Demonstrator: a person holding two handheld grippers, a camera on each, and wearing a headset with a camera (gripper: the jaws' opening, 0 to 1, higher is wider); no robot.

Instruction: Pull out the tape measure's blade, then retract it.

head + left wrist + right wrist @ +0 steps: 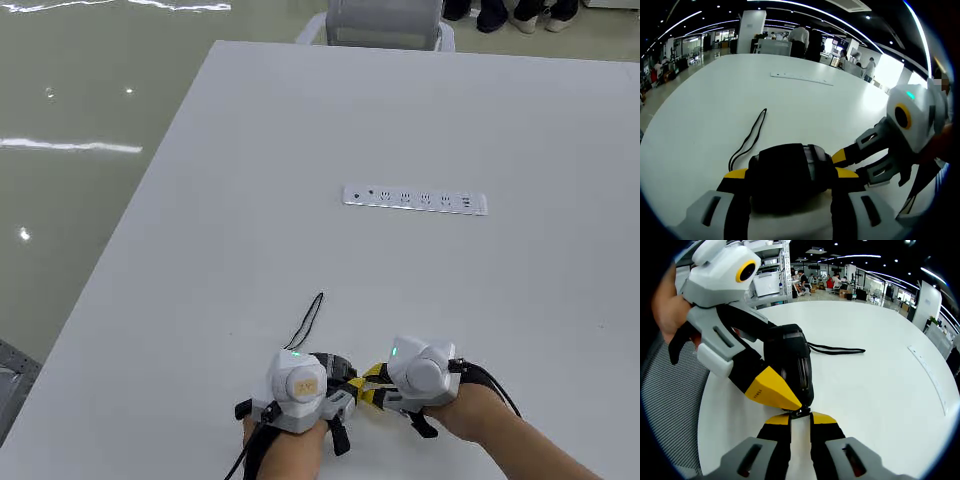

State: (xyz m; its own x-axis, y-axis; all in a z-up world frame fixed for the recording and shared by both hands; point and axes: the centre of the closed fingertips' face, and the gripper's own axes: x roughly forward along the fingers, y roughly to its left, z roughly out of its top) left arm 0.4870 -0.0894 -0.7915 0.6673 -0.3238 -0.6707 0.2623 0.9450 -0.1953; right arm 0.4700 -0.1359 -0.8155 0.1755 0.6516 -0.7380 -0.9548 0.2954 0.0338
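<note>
The left gripper [790, 173] fingers clamp the probably hard, slippery tape measure [785, 187] between them; the right gripper [800, 418] fingers pinch its thin, likely springy blade tip [800, 413].

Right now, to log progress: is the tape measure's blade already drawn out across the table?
No: the right claw pinches the blade's tip right against the tape measure case, with no length of blade showing.

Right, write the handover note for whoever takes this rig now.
Left gripper: shut on the black, rounded tape measure case, near the white table's front edge.
Right gripper: shut on the small blade hook at the case's mouth.
Black wrist strap trails on the table.
Done: both grips set; no blade out yet.
Left: pull the blade out, then retract it.
</note>
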